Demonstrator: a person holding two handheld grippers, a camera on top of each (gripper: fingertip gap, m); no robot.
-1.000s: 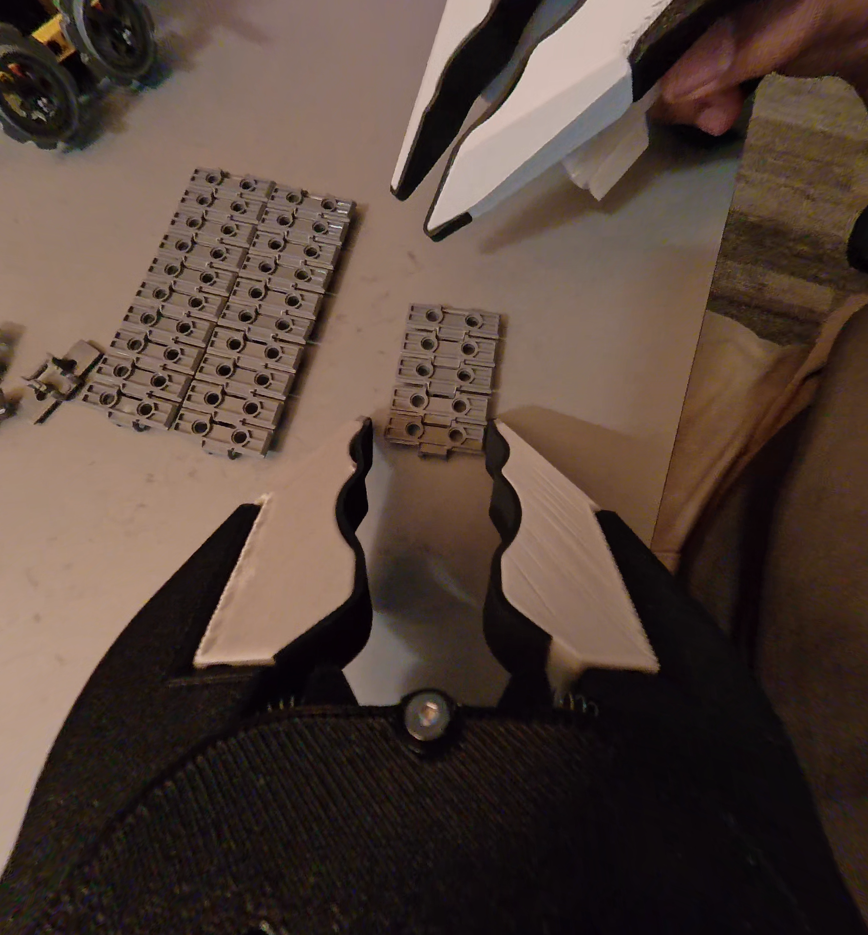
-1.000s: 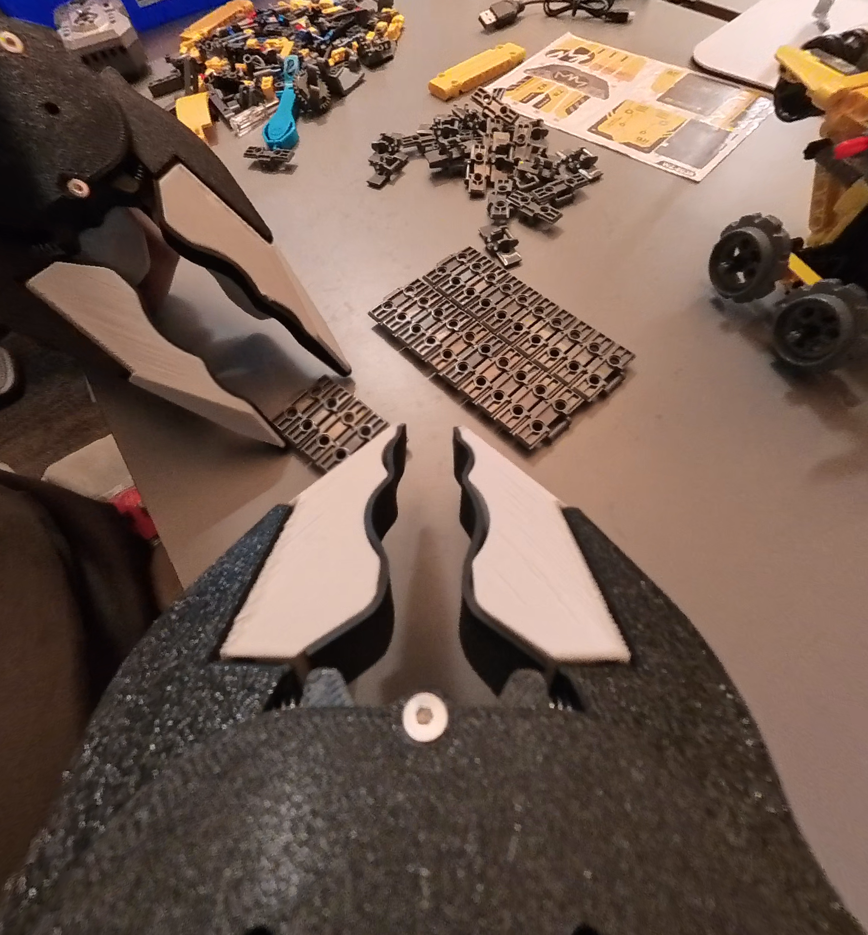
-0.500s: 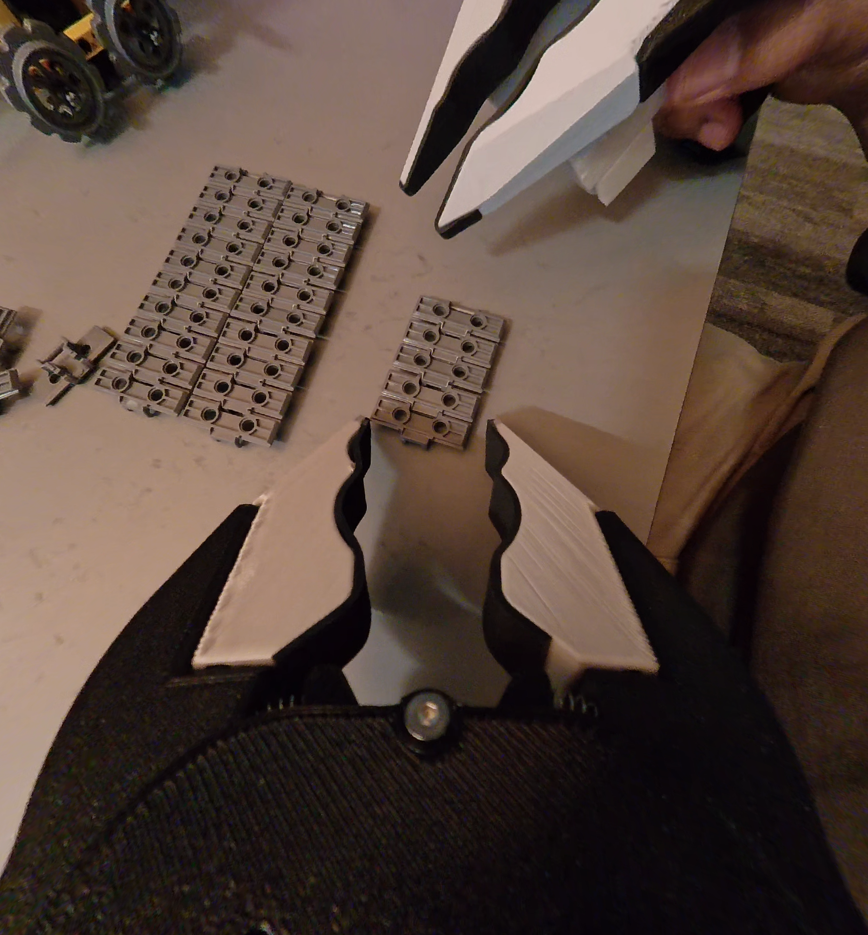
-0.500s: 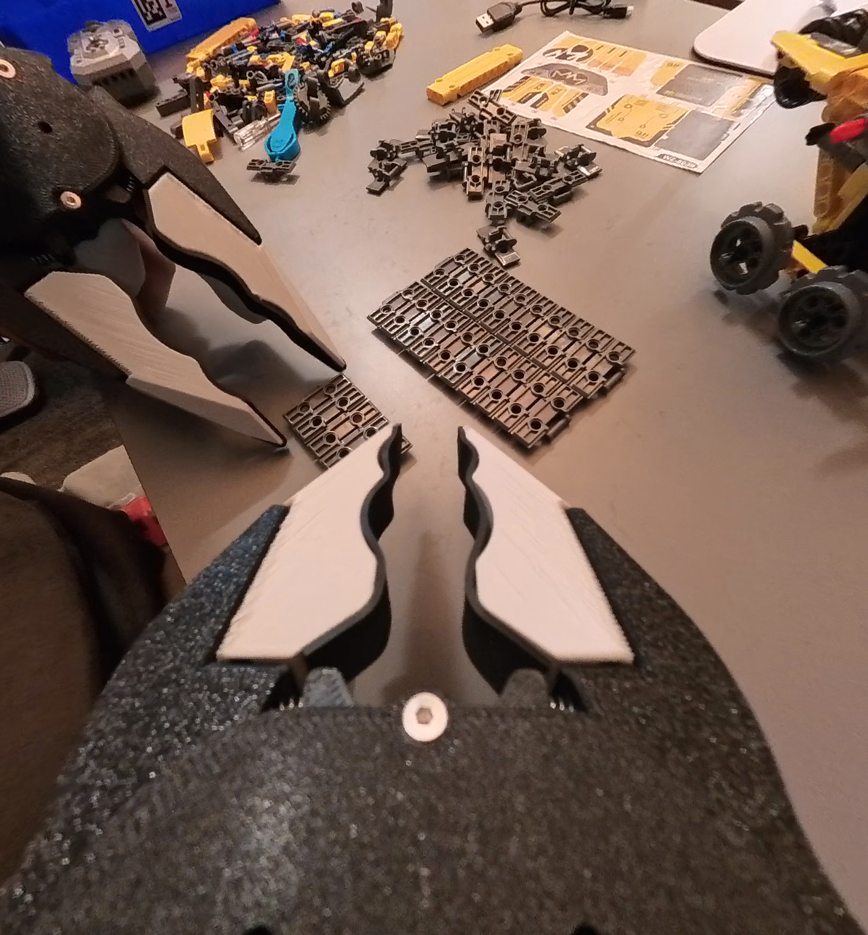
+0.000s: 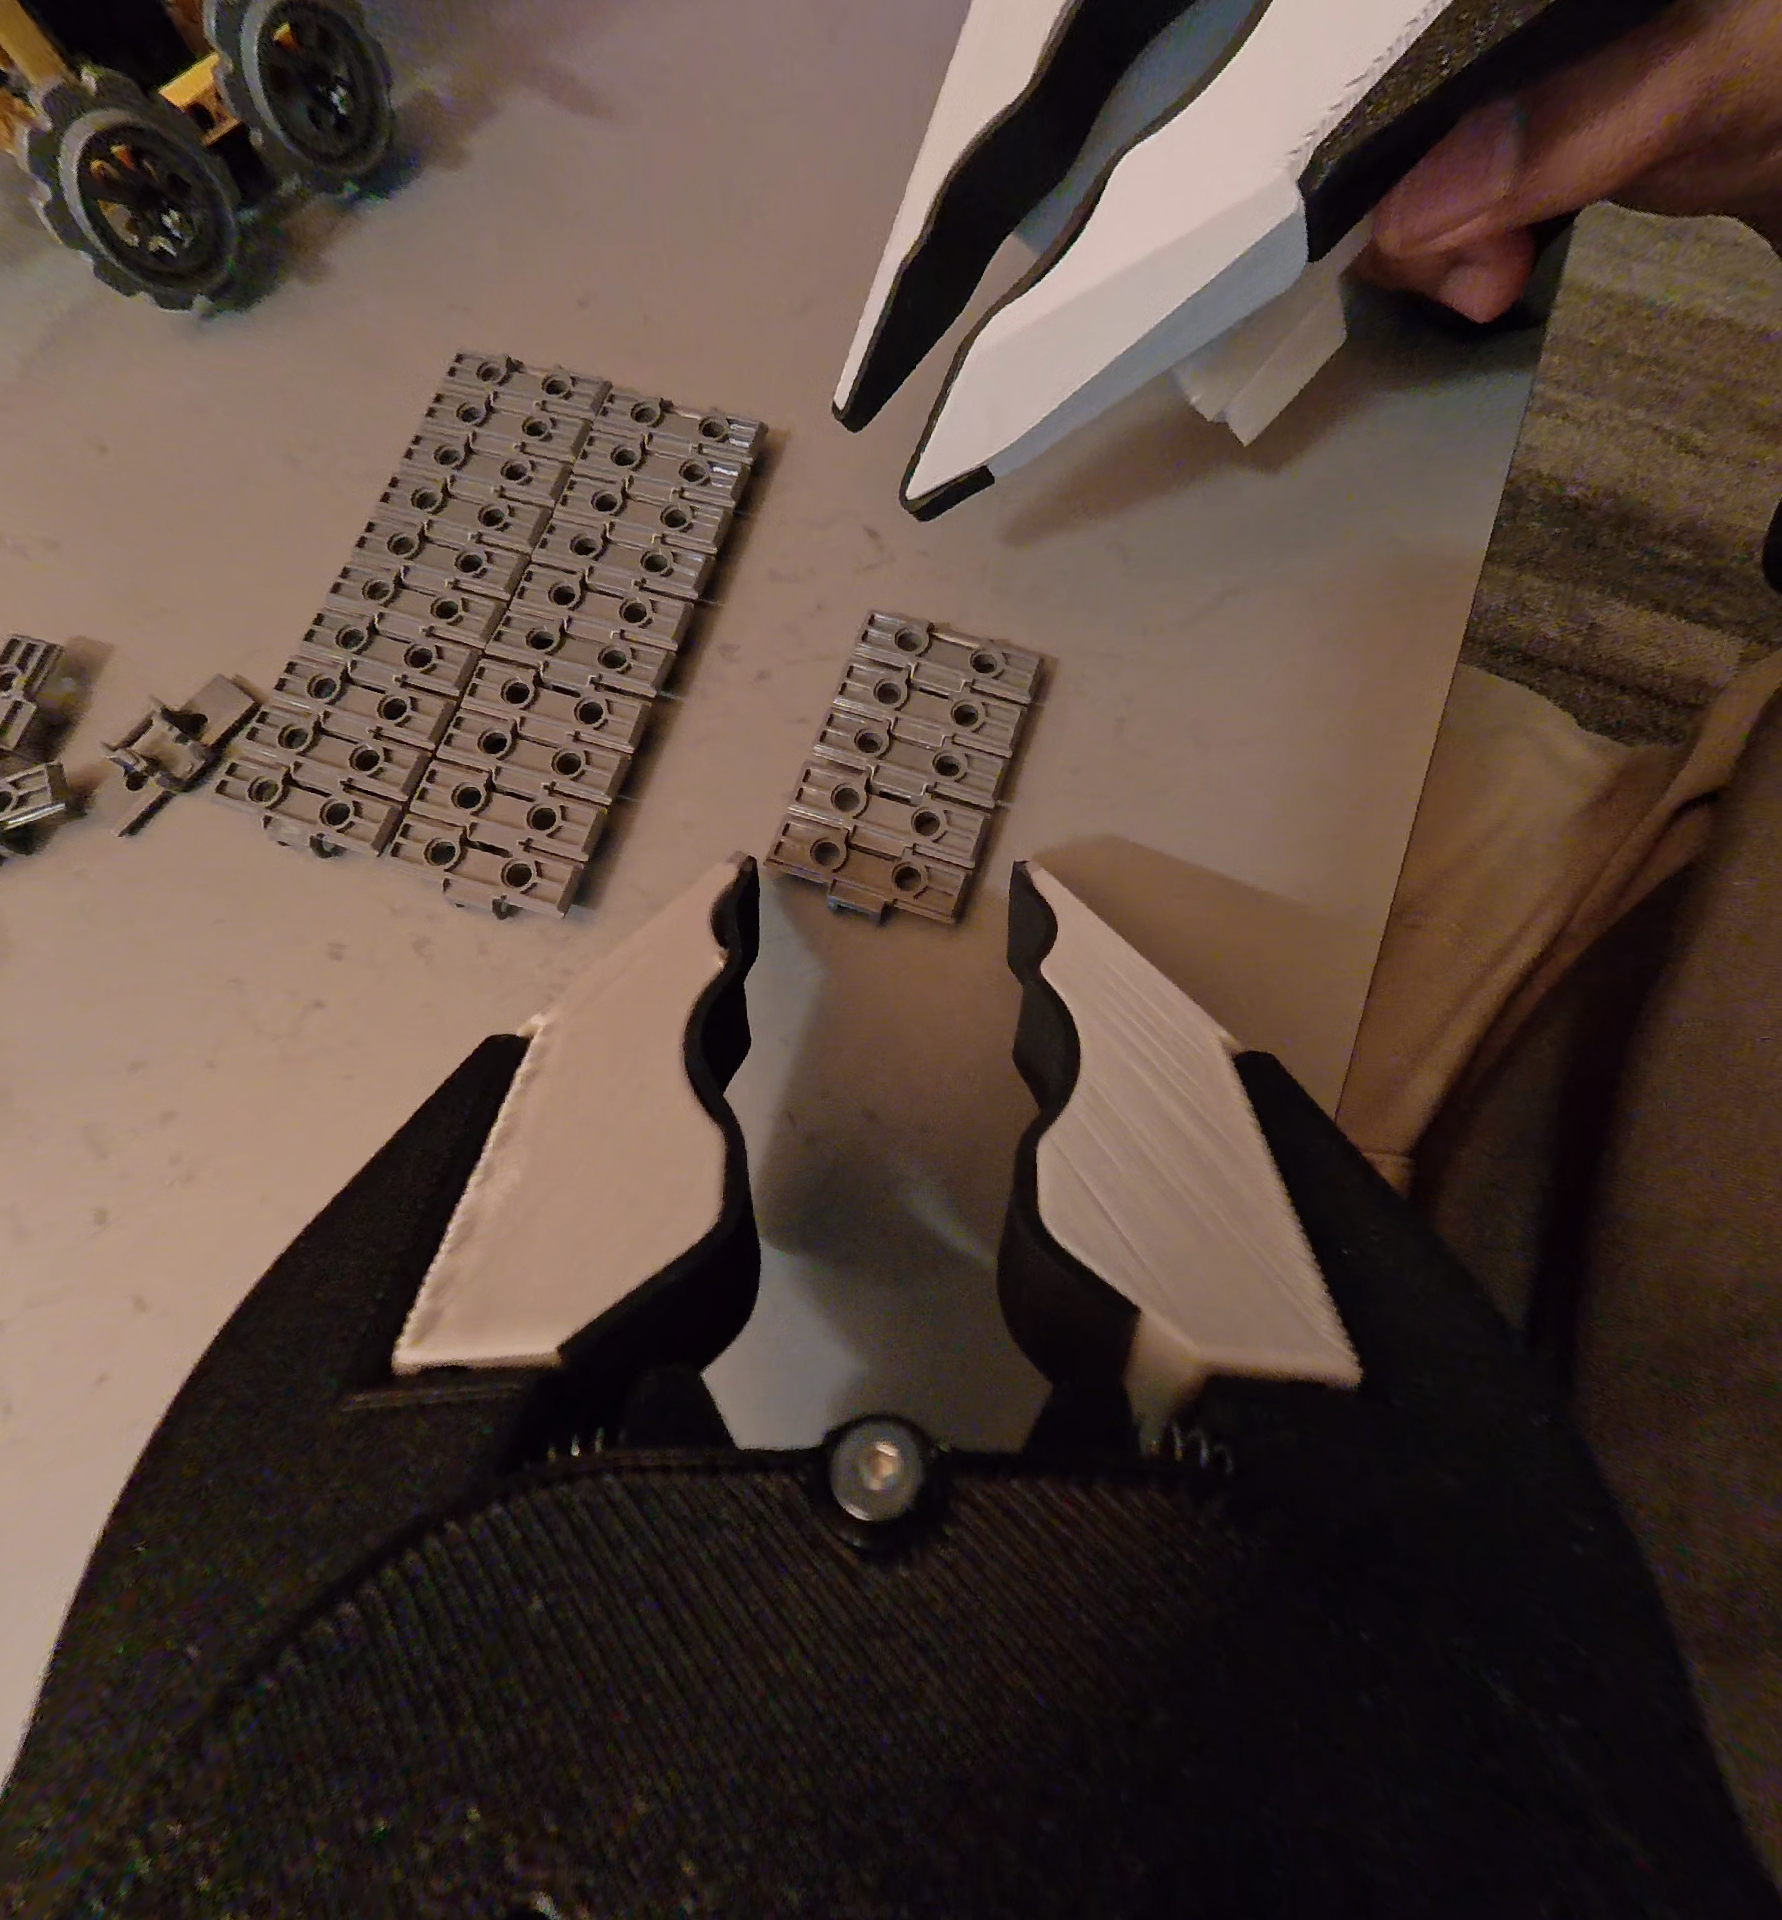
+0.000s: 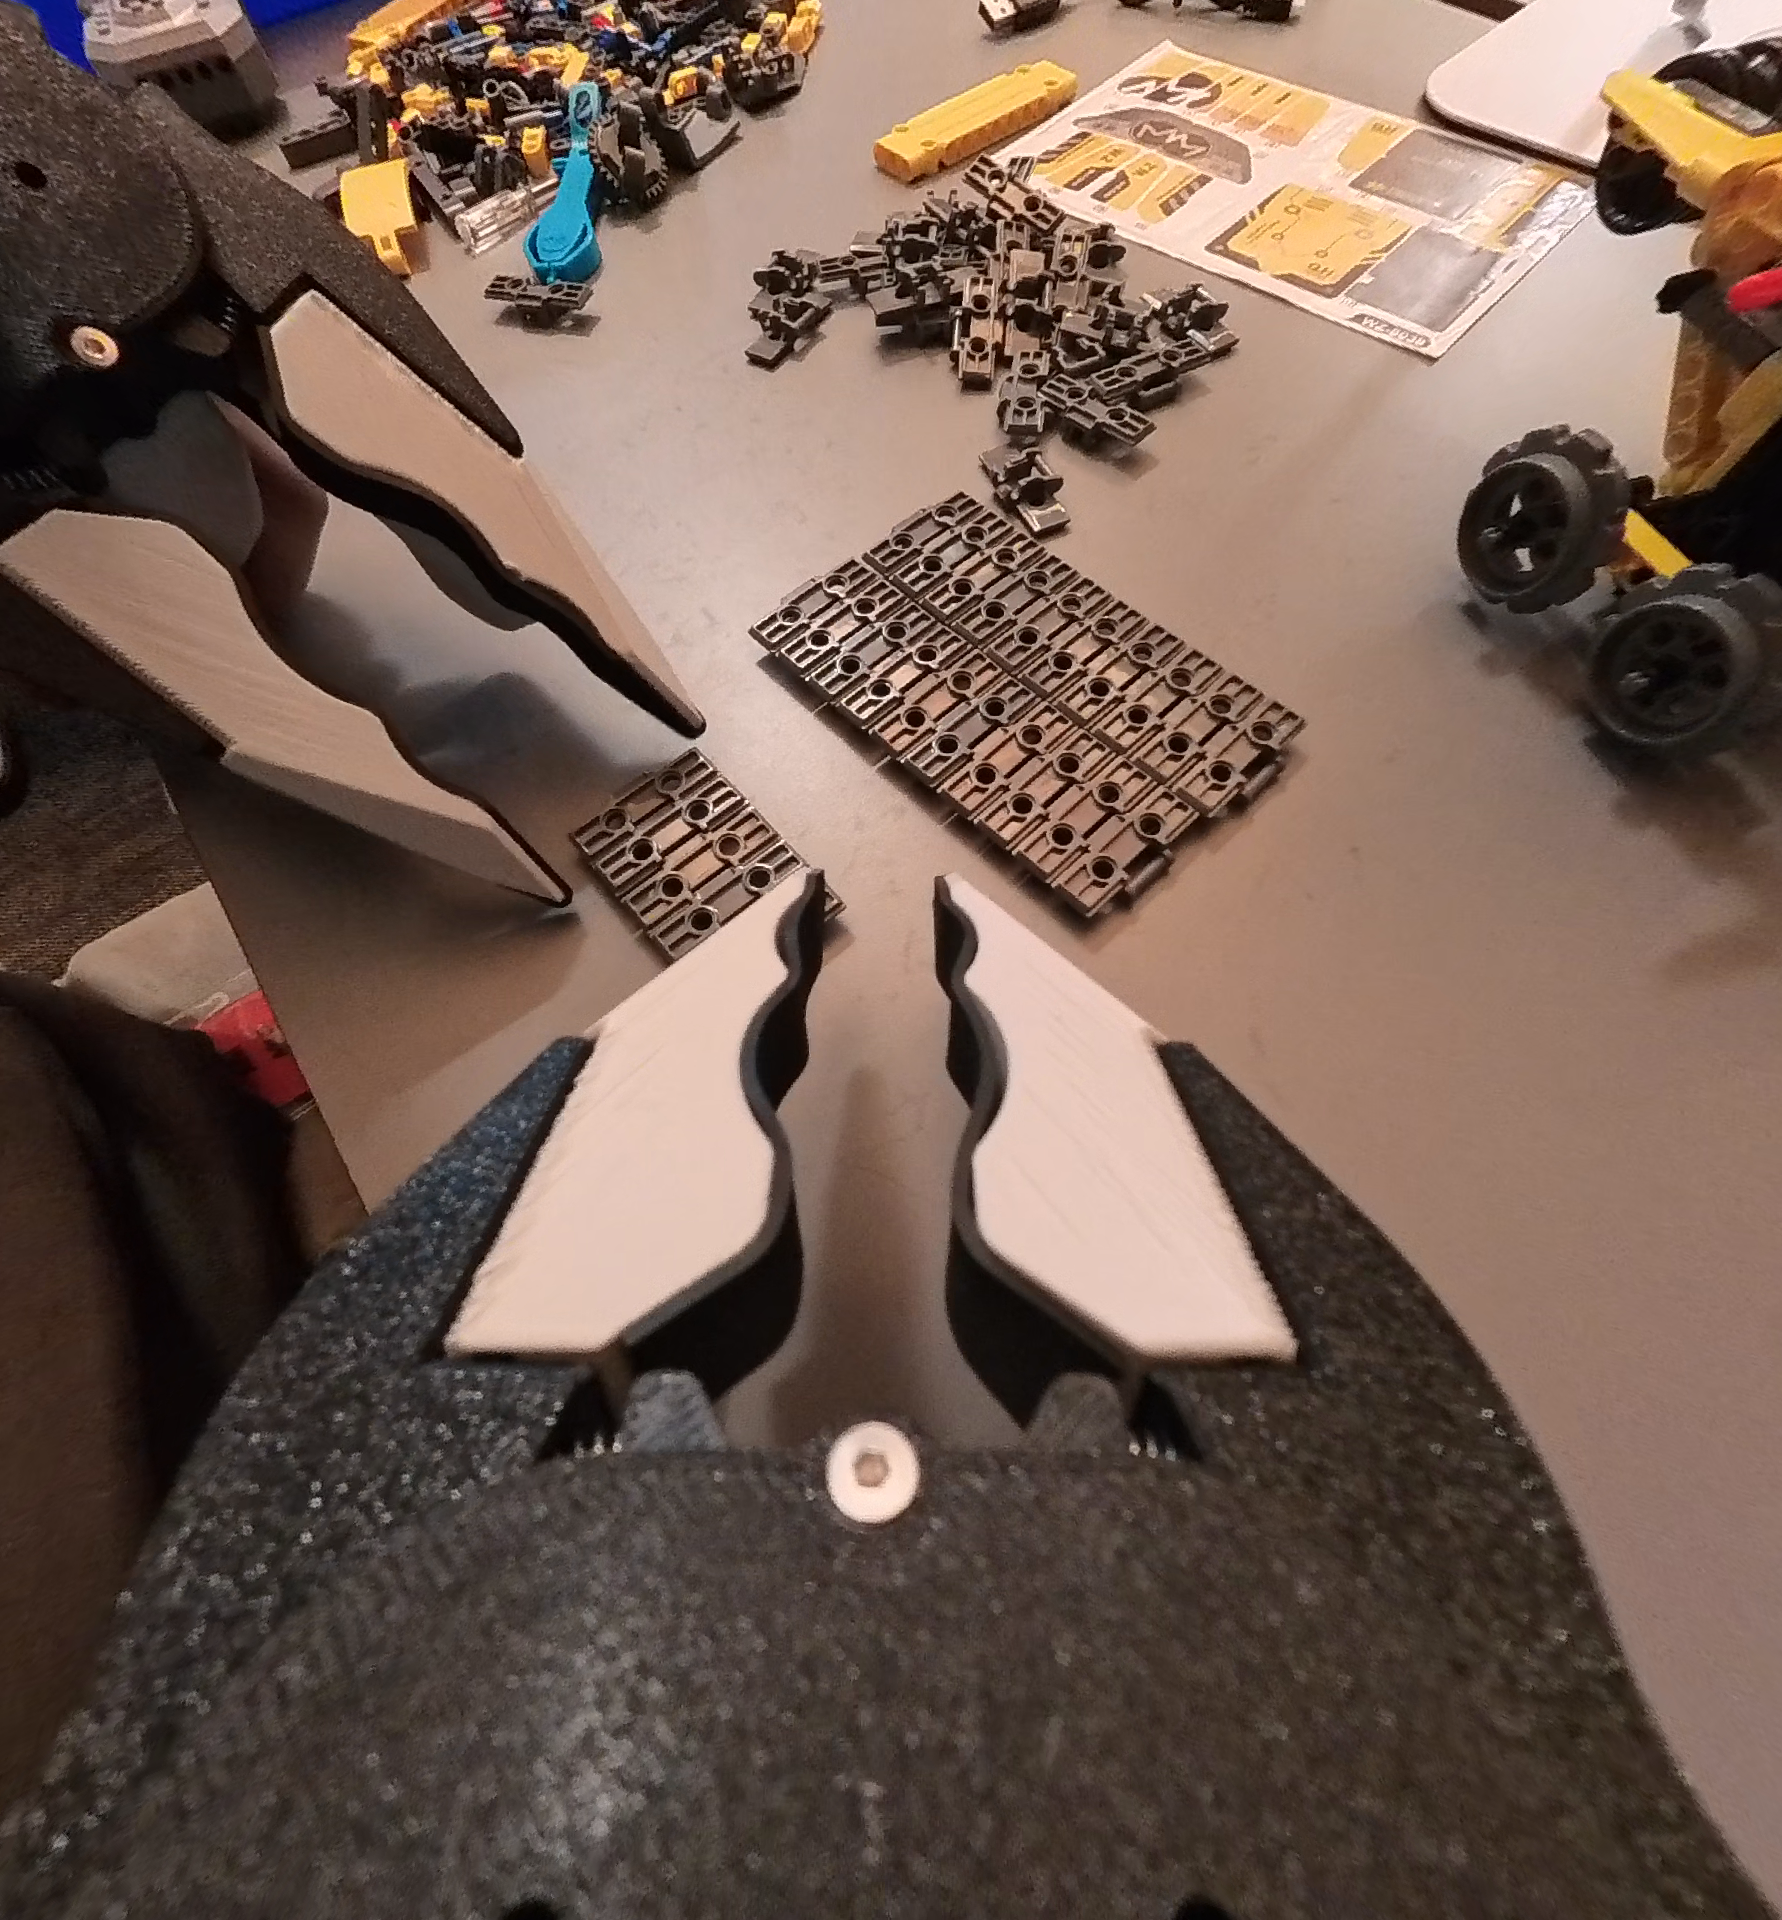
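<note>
Left wrist view: short track strip (image 5: pixel 908 764) before parted jaws.

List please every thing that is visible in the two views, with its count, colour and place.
short track strip: 1, grey, before the left gripper
wide track mat: 1, grey, table middle
loose track links: a pile, dark, beyond the mat
toy vehicle: 1, yellow, black wheels, far right
sticker sheet: 1, yellow-grey, far side
mixed parts: a heap, yellow, black, blue
table: 1, grey
left gripper: open, empty
right gripper: open, empty
</note>
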